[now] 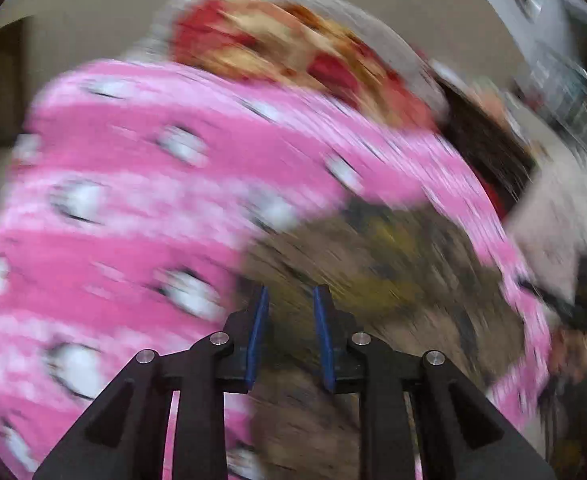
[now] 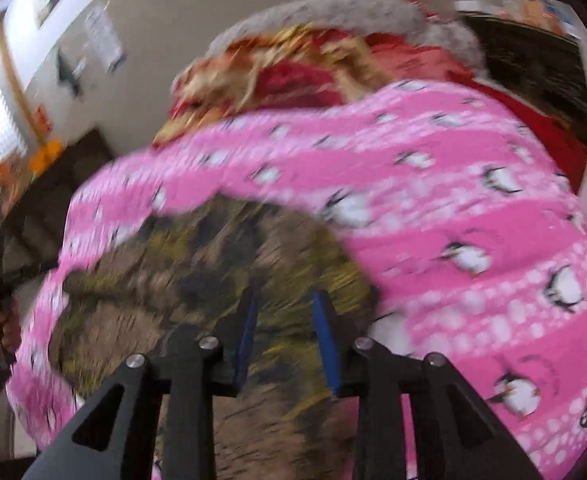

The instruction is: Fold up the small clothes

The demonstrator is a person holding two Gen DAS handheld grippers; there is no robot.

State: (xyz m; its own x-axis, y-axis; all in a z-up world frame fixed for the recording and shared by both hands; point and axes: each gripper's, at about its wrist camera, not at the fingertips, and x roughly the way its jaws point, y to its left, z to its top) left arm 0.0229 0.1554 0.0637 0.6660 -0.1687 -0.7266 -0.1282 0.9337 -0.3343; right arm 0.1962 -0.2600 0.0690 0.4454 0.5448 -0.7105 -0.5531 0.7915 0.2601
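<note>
The brown cloth [image 2: 197, 288] is seen straight ahead; right claw [image 2: 285, 340] and left claw [image 1: 289, 332] are narrowly parted, empty.

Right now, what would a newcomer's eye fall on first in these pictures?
The pink penguin cloth fills most of both views. A blurred brown-and-yellow patch lies in front of it, just past the blue pads. Behind the pink cloth sits a red-and-gold heap.
</note>
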